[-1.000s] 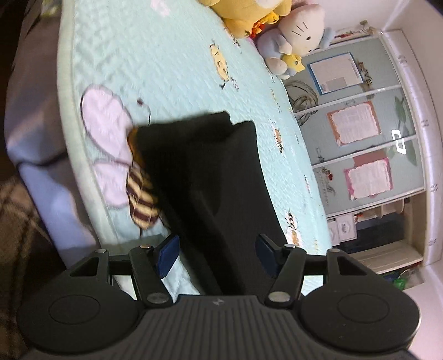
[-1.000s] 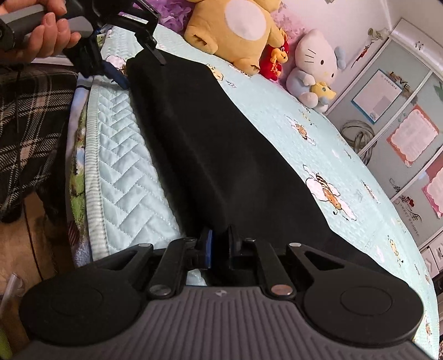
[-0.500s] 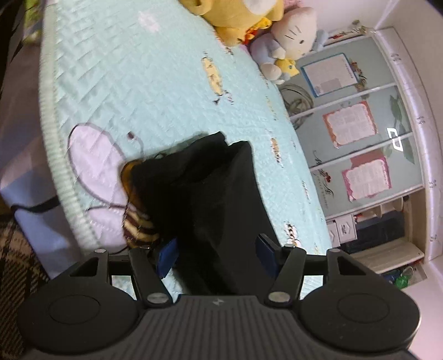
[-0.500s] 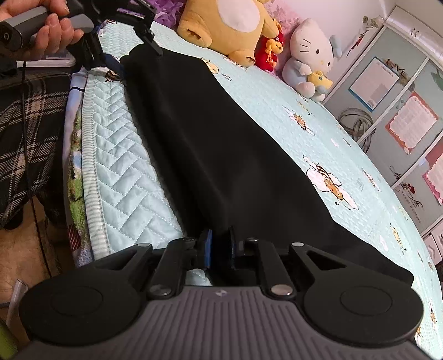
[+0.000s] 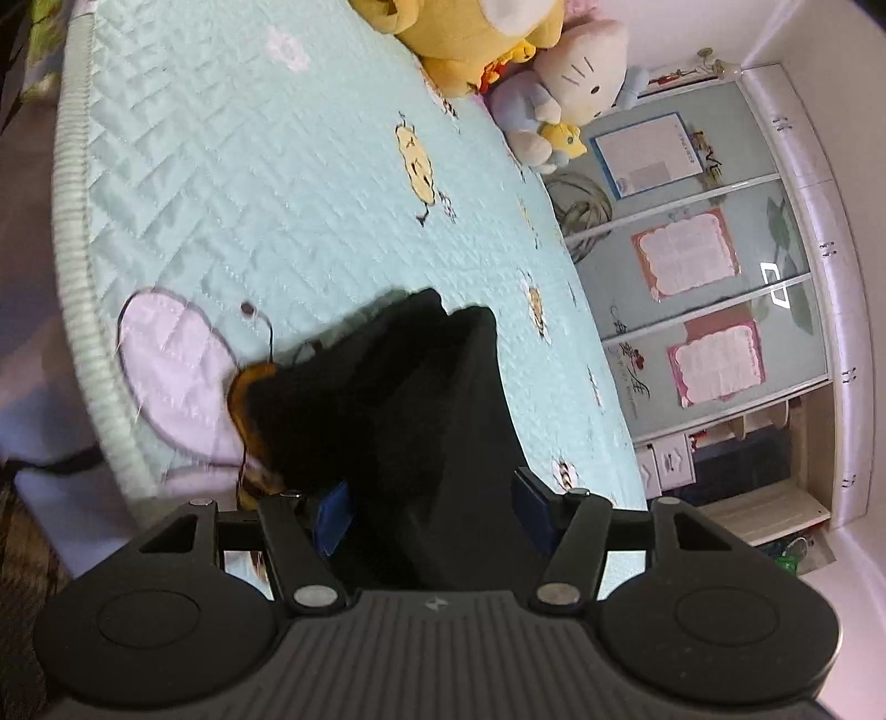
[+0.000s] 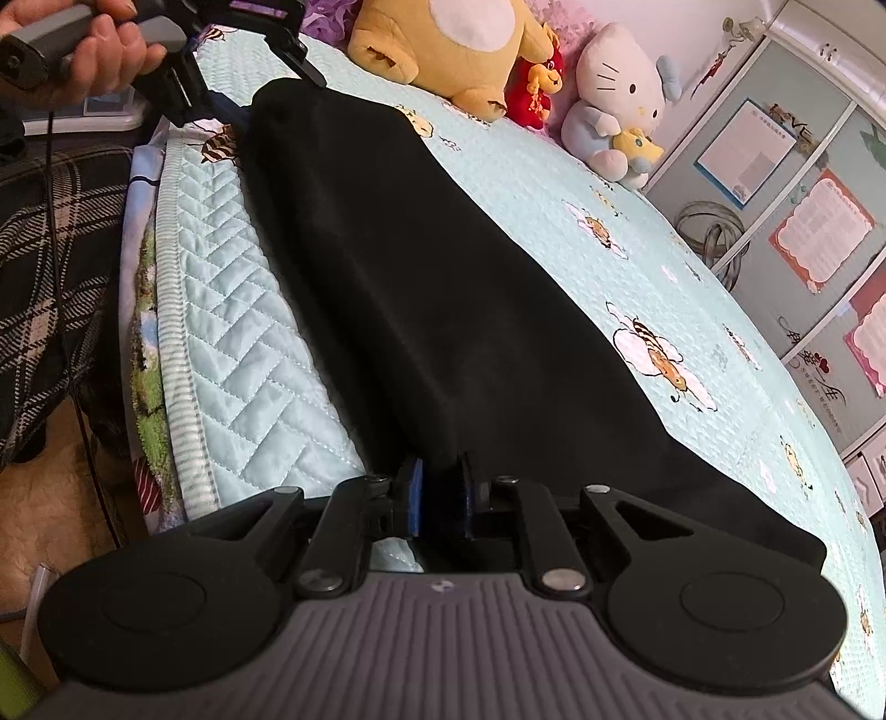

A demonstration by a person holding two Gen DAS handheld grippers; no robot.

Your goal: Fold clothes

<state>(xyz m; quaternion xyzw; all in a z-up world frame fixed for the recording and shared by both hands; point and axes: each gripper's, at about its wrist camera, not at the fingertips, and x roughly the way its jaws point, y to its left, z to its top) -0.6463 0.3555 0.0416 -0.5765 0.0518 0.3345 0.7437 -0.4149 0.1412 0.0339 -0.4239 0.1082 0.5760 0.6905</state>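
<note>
Since a second ago my left tongs (image 5: 429,512) have drawn back along the black garment (image 6: 443,310), so less cloth shows ahead; they stand apart around its bunched end. It lies on the bee quilt (image 6: 238,354) near the bed's edge, long axis running from left tongs to right tongs (image 6: 440,493), which are clamped on the near end. I judge it soft, light and limp; corners are the places to grip.

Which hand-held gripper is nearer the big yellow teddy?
Left. The left hand-held gripper is at the black garment's far end, beside the yellow teddy; the right hand-held gripper clamps the opposite end.
</note>
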